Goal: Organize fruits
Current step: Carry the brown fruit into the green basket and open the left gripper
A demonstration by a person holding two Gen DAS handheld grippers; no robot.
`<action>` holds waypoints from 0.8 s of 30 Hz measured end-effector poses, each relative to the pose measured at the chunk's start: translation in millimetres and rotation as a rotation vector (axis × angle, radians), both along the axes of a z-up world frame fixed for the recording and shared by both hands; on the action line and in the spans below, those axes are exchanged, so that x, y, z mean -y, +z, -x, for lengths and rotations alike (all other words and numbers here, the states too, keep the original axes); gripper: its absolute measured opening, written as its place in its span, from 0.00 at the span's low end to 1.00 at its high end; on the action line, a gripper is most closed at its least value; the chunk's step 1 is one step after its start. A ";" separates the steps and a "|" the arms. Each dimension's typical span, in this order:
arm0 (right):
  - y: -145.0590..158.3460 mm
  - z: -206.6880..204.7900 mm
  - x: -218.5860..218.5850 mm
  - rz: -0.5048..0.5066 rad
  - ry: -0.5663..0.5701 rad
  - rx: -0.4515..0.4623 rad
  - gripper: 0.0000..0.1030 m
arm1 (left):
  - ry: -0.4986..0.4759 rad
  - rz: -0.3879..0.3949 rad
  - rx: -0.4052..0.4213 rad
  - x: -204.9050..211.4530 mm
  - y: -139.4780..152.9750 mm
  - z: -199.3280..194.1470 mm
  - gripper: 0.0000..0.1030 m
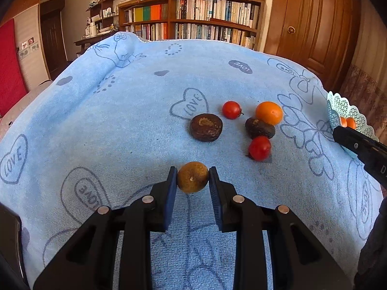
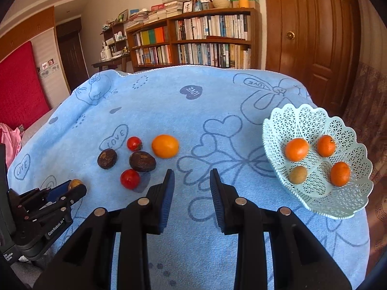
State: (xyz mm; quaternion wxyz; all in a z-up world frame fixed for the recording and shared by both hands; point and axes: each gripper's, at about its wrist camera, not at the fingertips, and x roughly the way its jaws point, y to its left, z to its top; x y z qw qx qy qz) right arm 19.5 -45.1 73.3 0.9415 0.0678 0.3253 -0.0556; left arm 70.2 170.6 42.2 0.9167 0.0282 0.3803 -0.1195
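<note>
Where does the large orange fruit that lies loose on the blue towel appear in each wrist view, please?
Left wrist view: the loose orange fruit sits right of centre, touching the dark oval fruit.
Right wrist view: the same fruit sits left of centre, well clear of the basket.
Shared landmark: that dark oval fruit.

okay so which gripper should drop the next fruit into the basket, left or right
Left. The left gripper already pinches the brownish-yellow fruit, so it only needs carrying to the basket. The right gripper sits nearer the basket but is open and empty.
</note>
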 end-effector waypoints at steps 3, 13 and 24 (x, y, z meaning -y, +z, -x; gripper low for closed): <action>3.4 6.3 16.0 -0.012 -0.034 0.013 0.30 | -0.020 -0.009 0.006 10.4 2.4 4.0 0.26; 5.9 26.6 65.1 -0.052 -0.131 0.042 0.30 | -0.079 -0.033 0.013 43.3 8.3 14.4 0.26; -0.3 44.1 116.9 -0.048 -0.259 0.026 0.30 | -0.134 -0.050 0.019 71.1 13.5 25.1 0.26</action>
